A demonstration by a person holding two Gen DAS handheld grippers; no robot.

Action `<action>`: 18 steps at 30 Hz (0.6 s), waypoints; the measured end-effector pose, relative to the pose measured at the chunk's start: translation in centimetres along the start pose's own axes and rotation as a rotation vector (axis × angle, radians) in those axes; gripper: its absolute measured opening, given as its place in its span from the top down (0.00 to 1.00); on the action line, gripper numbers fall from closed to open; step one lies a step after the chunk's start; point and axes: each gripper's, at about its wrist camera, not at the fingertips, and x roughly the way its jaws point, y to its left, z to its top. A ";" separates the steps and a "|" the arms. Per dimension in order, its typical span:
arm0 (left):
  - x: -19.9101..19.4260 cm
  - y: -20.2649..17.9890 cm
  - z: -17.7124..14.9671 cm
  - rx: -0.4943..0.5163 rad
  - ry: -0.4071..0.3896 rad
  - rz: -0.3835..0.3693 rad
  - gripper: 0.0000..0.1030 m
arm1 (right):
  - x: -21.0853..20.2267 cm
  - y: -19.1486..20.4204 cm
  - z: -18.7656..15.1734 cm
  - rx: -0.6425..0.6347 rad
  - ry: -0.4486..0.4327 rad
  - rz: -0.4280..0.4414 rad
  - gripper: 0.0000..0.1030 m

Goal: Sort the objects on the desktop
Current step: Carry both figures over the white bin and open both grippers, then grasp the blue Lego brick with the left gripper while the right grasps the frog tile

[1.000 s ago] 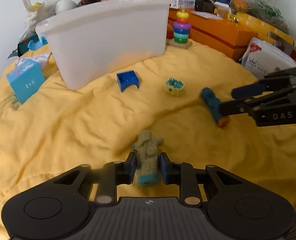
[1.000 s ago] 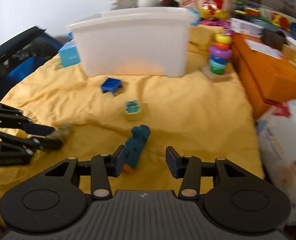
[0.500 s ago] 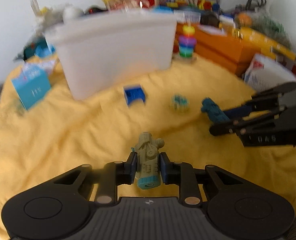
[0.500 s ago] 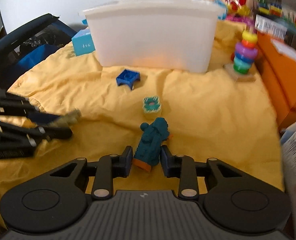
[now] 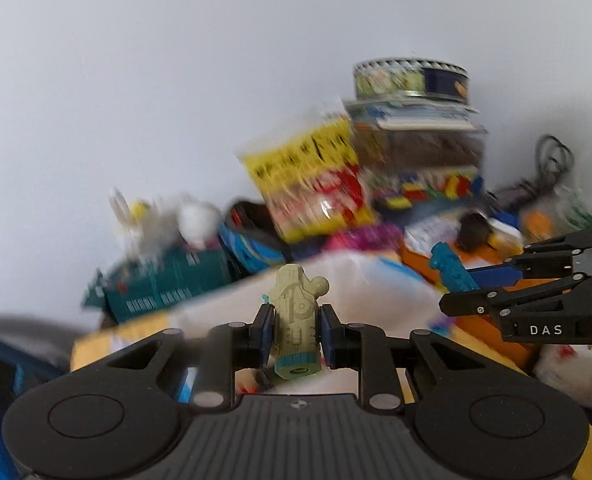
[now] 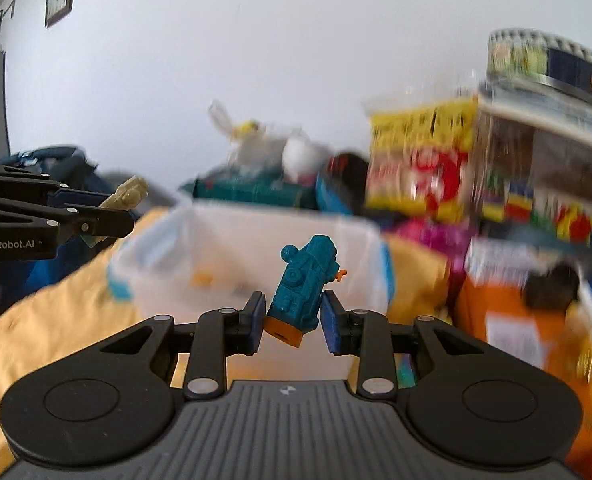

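Toy trains — moulded, ridged plastic — are clamped: olive one [image 5: 296,320] in left claw [image 5: 295,334], teal one [image 6: 304,284] in right claw [image 6: 292,318].

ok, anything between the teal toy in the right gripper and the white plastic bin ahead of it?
Nothing visible. The right gripper holds the teal toy with the orange base in the air, and the open white plastic bin lies straight beyond it. The left gripper, holding the beige toy, is off to the side.

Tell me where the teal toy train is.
In the right wrist view the teal toy train sits tilted between the right gripper's fingers, in front of the white bin.
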 end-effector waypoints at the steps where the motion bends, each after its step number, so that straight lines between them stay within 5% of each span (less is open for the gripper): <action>1: 0.7 0.3 0.7 -0.006 -0.011 0.008 0.73 | 0.7 0.0 0.8 -0.002 -0.013 -0.004 0.67; 5: 4.4 1.3 1.8 -0.029 -0.014 0.060 0.73 | 4.3 -0.5 3.7 0.063 -0.016 -0.004 0.67; 9: 8.9 1.6 0.3 -0.034 0.129 0.070 0.73 | 7.9 -0.4 4.0 0.099 0.041 -0.023 0.66; 11: 9.8 1.5 -0.8 -0.053 0.195 0.051 0.73 | 9.2 0.0 3.3 0.081 0.088 -0.020 0.57; 15: 8.2 1.0 -2.2 -0.066 0.182 0.025 0.58 | 8.3 0.0 1.5 0.063 0.098 -0.008 0.57; 18: 5.7 0.0 -3.1 -0.034 0.141 -0.008 0.58 | 6.1 -0.6 0.1 0.067 0.074 0.002 0.57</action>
